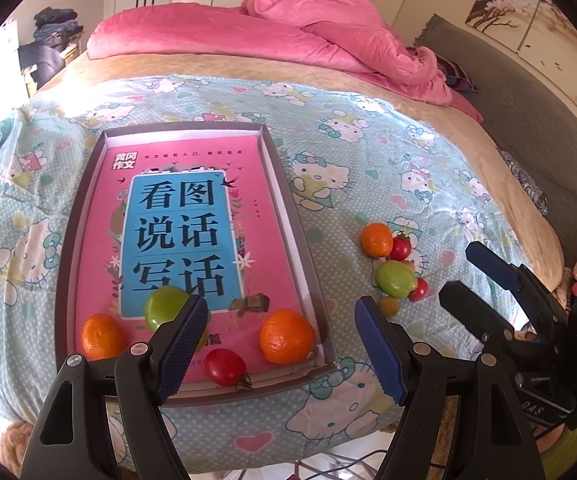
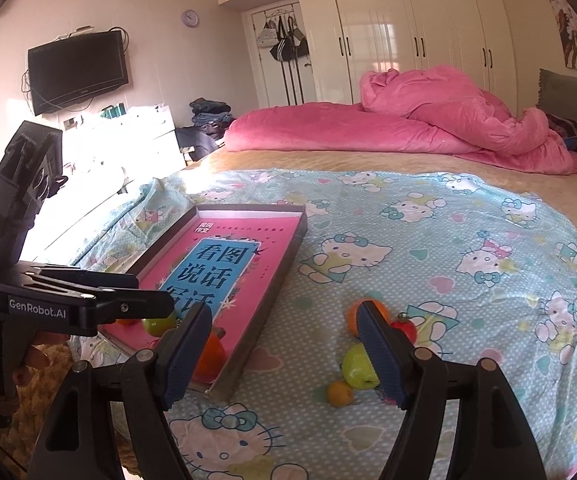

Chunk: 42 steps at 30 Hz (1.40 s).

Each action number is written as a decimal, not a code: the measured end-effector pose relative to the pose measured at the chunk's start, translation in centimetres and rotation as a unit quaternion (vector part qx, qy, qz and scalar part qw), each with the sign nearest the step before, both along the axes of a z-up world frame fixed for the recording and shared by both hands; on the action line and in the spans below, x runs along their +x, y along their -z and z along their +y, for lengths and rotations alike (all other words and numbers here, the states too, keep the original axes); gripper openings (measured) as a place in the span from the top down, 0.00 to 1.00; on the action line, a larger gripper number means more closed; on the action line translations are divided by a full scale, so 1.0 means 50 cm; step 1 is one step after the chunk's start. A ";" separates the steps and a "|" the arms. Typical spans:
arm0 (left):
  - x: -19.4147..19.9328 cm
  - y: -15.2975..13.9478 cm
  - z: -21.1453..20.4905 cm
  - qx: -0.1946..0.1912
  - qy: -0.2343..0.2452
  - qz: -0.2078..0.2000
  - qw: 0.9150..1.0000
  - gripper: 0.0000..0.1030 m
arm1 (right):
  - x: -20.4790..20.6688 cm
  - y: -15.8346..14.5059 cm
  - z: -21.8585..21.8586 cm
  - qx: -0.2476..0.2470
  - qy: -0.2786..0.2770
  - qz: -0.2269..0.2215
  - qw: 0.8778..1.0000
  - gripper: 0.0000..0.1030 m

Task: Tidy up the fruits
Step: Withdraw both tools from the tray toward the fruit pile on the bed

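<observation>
A shallow box [image 1: 306, 264] with a pink book in it lies on the bed. In it sit two oranges [image 1: 102, 342] [image 1: 286, 336], a green fruit [image 1: 164, 308] and a red tomato [image 1: 226, 366]. My left gripper [image 1: 281, 310] hangs open above the box's near end, nothing clamped. To the right, on the sheet, lie an orange [image 1: 376, 240], two tomatoes [image 1: 401, 247], a green fruit [image 1: 394, 278] and a small yellow fruit [image 1: 389, 306]. My right gripper [image 2: 284, 314] is open and empty, between the box and this pile [image 2: 358, 366].
The cat-print sheet [image 2: 448, 240] covers the near half of the bed. A pink quilt [image 2: 428, 120] is heaped at the far end. White wardrobes [image 2: 408, 40] and a wall television [image 2: 76, 68] stand beyond. The bed's edge runs just below both grippers.
</observation>
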<state>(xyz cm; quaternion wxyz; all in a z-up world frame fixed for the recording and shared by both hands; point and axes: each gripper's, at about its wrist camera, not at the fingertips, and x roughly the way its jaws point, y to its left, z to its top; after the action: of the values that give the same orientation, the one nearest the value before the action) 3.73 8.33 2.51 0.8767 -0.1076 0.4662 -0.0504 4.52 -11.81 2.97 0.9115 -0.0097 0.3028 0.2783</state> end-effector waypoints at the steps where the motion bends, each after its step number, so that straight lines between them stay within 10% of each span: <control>1: 0.000 -0.001 -0.002 0.000 0.001 0.000 1.000 0.25 | 0.002 -0.001 -0.007 0.001 0.003 -0.001 1.000 0.28; 42: 0.042 0.002 -0.149 0.009 0.083 0.015 0.996 0.25 | 0.050 0.065 -0.142 -0.036 0.082 0.062 0.994 0.28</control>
<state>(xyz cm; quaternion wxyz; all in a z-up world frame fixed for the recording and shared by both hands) 5.81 0.88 2.39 0.8635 -0.0617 0.4866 -0.1173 7.02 -18.89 -0.30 0.9095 -0.0007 0.3687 0.1920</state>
